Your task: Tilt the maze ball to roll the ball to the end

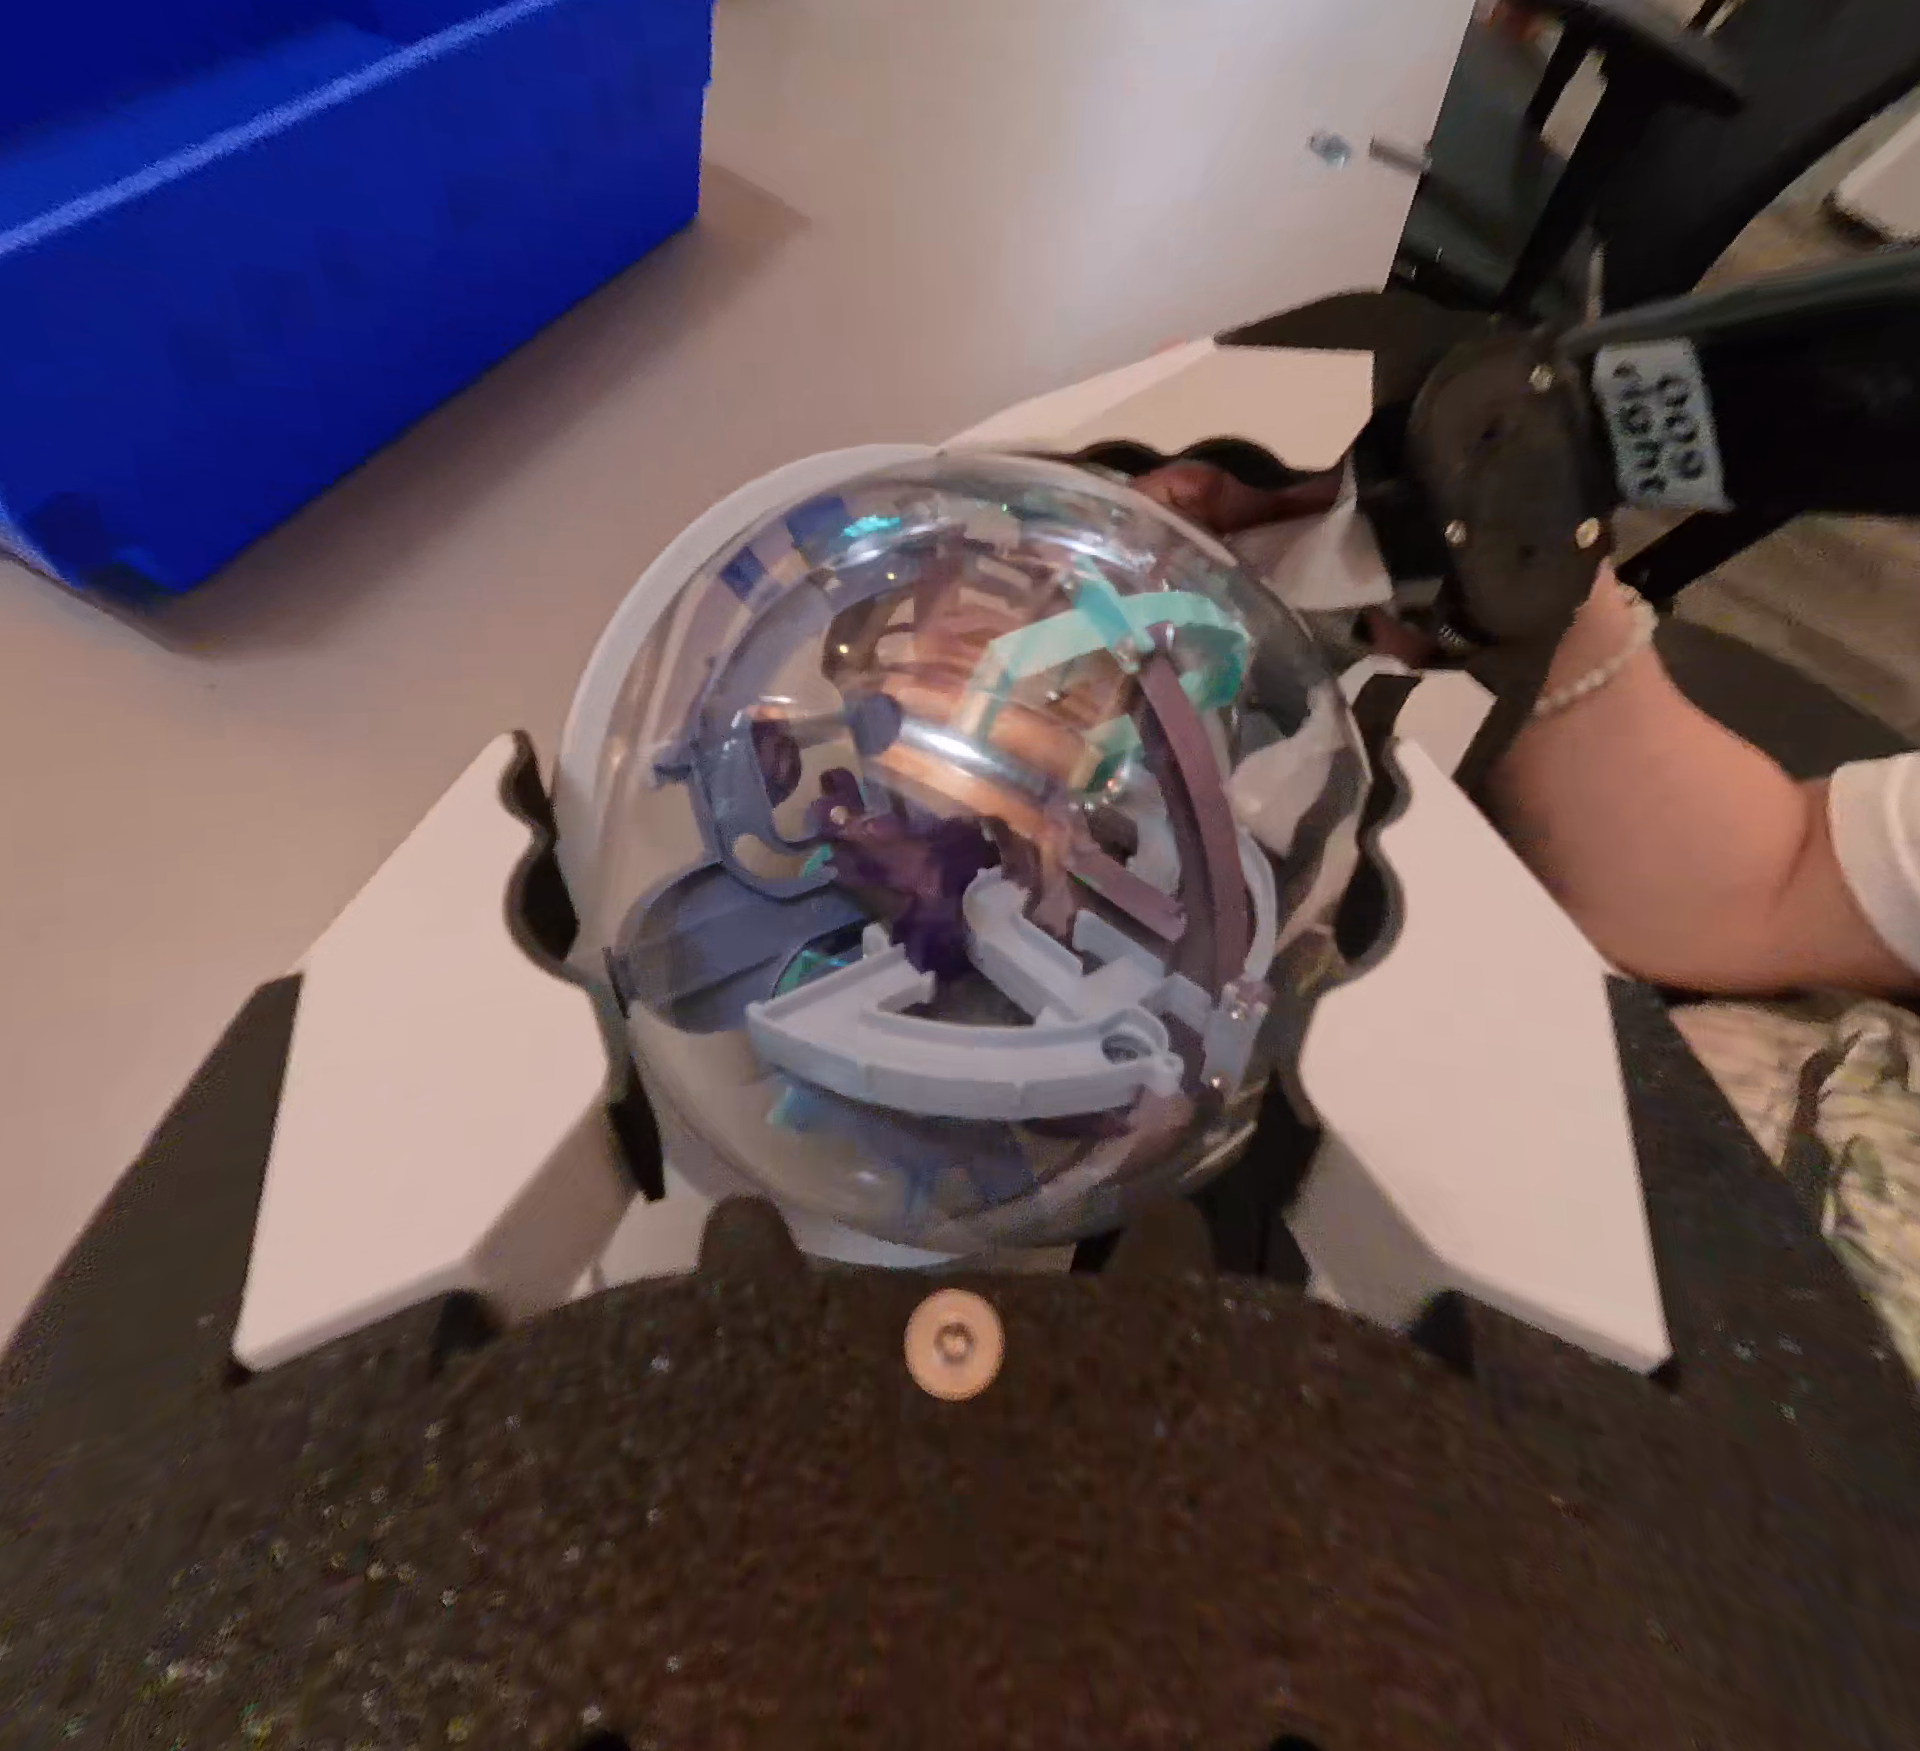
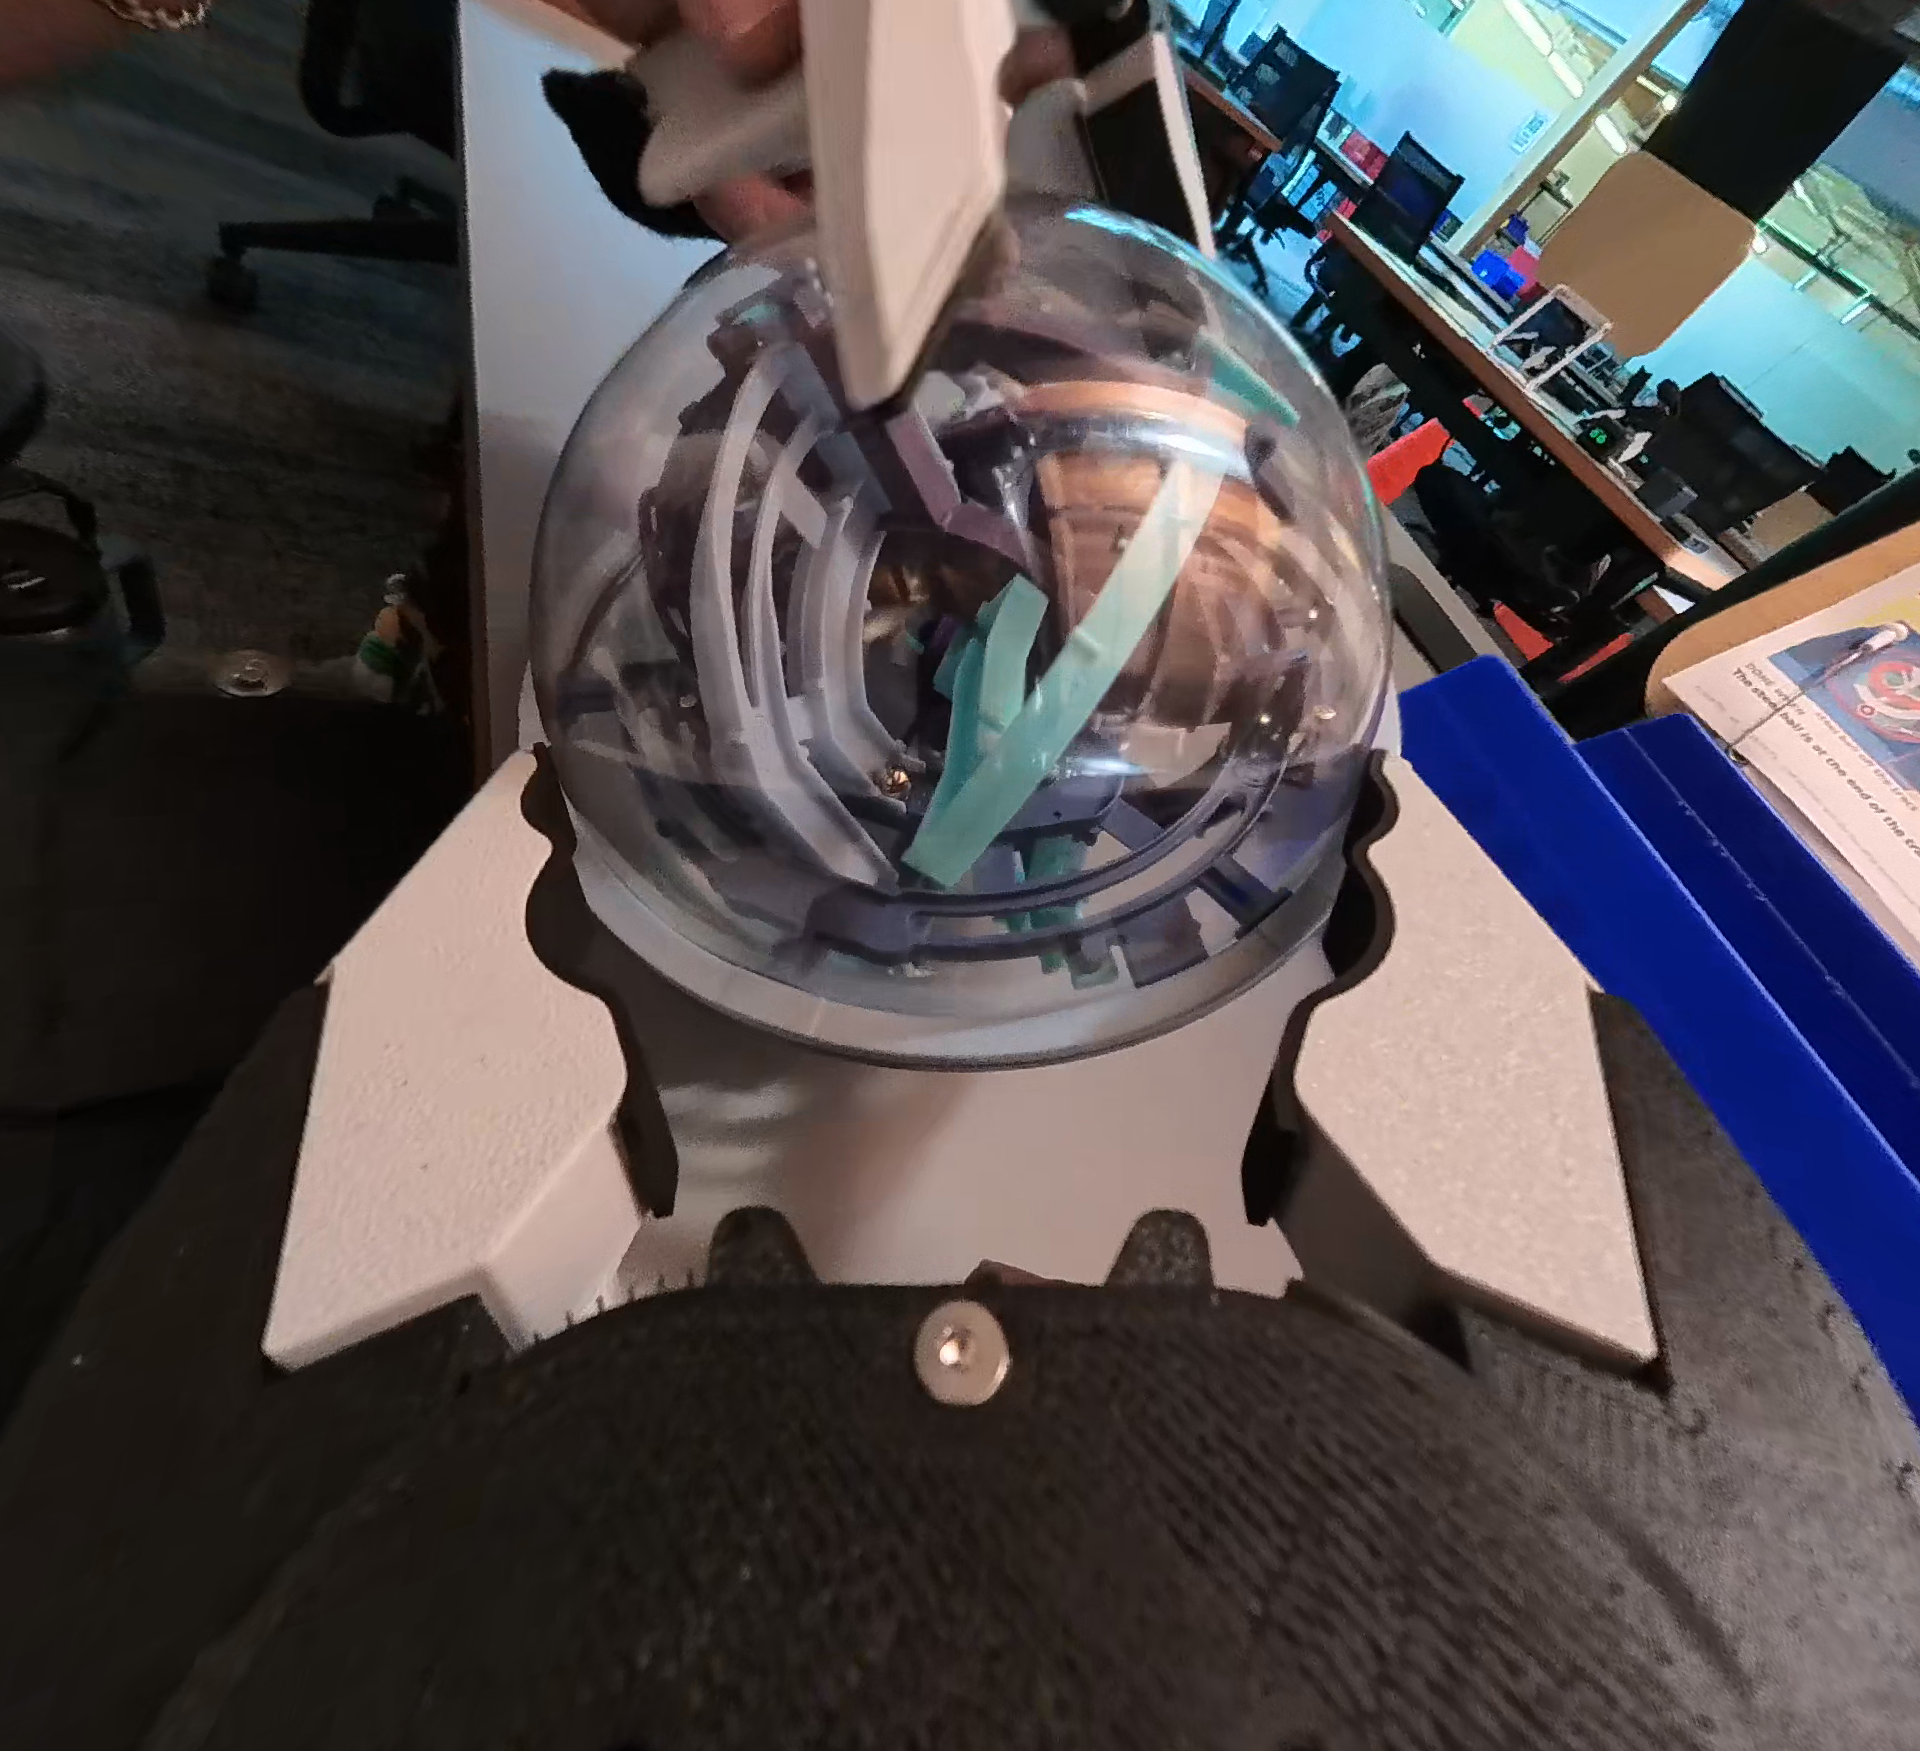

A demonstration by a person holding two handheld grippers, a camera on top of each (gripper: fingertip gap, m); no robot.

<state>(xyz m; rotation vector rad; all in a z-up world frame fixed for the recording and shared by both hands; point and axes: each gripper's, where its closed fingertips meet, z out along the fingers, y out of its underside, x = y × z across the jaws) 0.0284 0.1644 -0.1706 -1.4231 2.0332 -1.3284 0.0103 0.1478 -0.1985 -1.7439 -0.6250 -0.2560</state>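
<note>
Both tools, left tool point(image 1: 951, 766) and right tool point(image 2: 961, 828), pinch the clear maze ball point(image 1: 956, 860) above the table point(image 1: 1039, 91). Its steel ball point(image 2: 891, 779), seemingly low inside, could drop off-track if tilted abruptly.

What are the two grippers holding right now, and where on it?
Both hold the clear maze ball: left gripper and right gripper each clamp opposite sides of its shell.

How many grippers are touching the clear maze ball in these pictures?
2. The left gripper clamps the maze ball between its pads at the sides; the right gripper clamps it from the opposite side, its pads also pressed on the shell.
</note>
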